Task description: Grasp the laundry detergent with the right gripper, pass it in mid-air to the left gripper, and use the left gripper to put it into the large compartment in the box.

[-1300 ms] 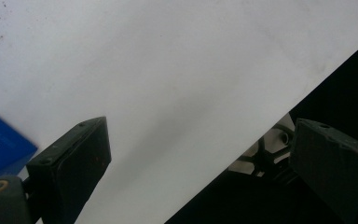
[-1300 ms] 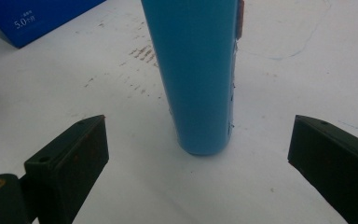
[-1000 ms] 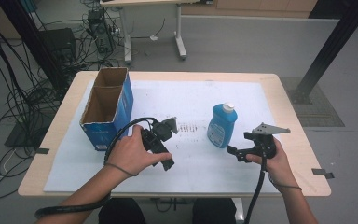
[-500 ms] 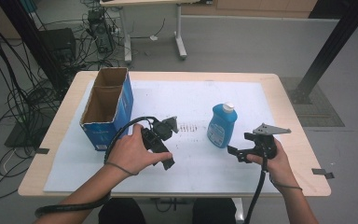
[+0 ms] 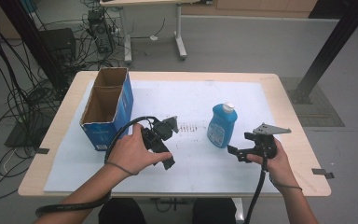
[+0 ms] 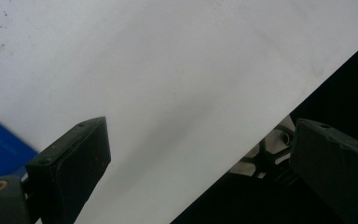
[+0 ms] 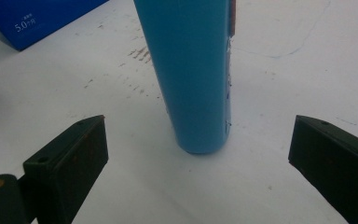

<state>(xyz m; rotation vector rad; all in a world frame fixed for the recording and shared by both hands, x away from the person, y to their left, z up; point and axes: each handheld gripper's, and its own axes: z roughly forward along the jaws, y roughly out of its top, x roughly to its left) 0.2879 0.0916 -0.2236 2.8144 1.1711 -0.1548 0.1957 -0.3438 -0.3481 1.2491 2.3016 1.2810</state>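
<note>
Bench covered by a white sheet. Blue bottle with white cap stands upright right of centre. Open blue cardboard box sits at the left, far of the left hand. Left hand-held gripper is held near the box's near end, low over the sheet, cable looping around the hand. Right hand-held gripper hovers just near-right of the bottle, jaws pointing left, not touching it; grey plate on top.

even, soft overhead light, faint shadows; both gripper views slightly soft, no glare.
</note>
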